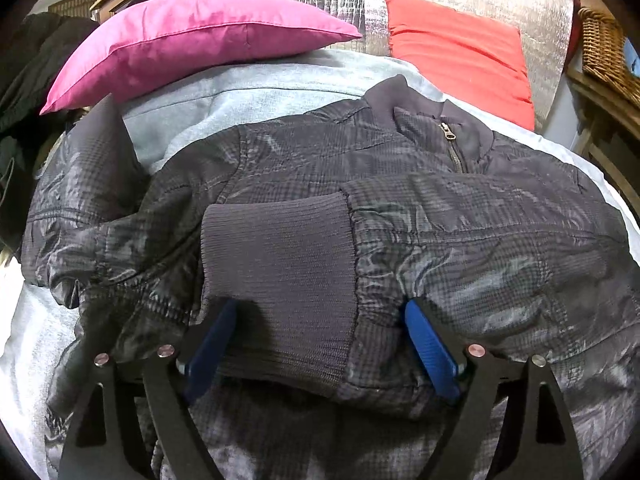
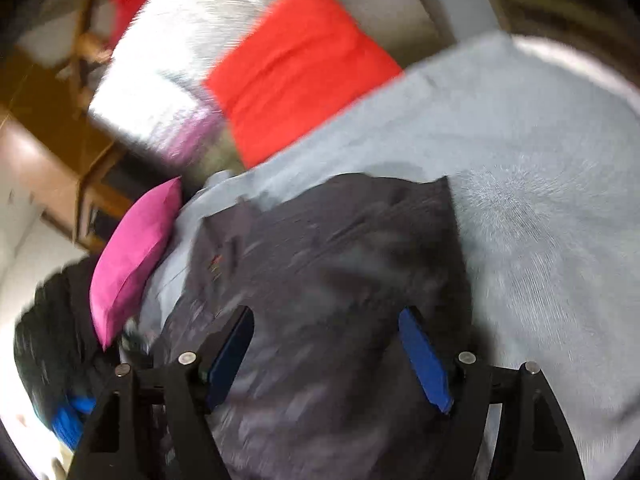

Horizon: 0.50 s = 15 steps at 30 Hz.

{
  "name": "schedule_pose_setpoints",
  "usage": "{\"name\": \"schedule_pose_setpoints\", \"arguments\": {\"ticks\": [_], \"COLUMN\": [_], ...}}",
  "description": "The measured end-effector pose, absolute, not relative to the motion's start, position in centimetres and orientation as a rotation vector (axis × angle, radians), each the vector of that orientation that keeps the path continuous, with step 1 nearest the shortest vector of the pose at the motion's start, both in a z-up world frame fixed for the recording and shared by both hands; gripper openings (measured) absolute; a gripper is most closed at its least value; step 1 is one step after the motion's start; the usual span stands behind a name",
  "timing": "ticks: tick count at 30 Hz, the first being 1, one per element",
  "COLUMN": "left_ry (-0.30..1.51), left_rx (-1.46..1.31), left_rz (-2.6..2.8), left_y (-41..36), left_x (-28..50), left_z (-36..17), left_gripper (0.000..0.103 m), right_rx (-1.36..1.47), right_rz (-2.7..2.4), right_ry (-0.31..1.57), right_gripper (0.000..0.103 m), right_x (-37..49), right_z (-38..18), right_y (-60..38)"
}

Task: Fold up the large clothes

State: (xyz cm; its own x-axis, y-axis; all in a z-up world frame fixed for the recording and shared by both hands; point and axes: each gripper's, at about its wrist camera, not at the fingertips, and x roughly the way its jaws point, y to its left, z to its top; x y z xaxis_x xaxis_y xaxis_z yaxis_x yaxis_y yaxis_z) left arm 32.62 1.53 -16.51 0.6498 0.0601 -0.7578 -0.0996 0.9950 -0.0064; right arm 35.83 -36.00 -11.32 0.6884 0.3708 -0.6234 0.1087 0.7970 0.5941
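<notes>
A dark grey checked jacket point(image 1: 460, 220) lies front up on a pale sheet point(image 1: 240, 96), its zipper point(image 1: 450, 140) closed at the collar. One sleeve is folded across the chest, and its ribbed knit cuff point(image 1: 280, 264) rests between the blue pads of my left gripper point(image 1: 320, 308). The jaws stand wide and open, and the pads do not press on the cuff. In the blurred right wrist view, my right gripper point(image 2: 327, 312) is open over the jacket point(image 2: 340, 248) with nothing gripped.
A pink pillow point(image 1: 192, 44) and a red pillow point(image 1: 460, 52) lean at the far side of the bed against a silver backing. A wicker basket point(image 1: 608, 52) stands at the right, with dark clothing point(image 1: 24, 80) heaped at the left. Bare sheet point(image 2: 540, 200) lies right of the jacket.
</notes>
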Motion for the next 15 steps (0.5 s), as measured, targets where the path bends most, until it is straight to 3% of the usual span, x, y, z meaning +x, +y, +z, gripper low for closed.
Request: {"name": "schedule_pose_setpoints", "arguments": {"ticks": [7,15], "left_ry": [0.858,0.671], "left_rx": [-0.198,-0.278], "left_rz": [0.012,0.297], "left_y": [5.0,20.7], "left_x": [28.4,20.6], "left_z": [-11.8,-7.6], "left_gripper": [0.087,0.087], "right_rx": [0.499,0.249], "right_rz": [0.17,0.223], "right_ry": [0.841,0.758], "right_gripper": [0.08,0.08], "right_x": [28.6,18.7], "right_z": [-11.6,-11.6], "right_y": [-31.6,-25.5]}}
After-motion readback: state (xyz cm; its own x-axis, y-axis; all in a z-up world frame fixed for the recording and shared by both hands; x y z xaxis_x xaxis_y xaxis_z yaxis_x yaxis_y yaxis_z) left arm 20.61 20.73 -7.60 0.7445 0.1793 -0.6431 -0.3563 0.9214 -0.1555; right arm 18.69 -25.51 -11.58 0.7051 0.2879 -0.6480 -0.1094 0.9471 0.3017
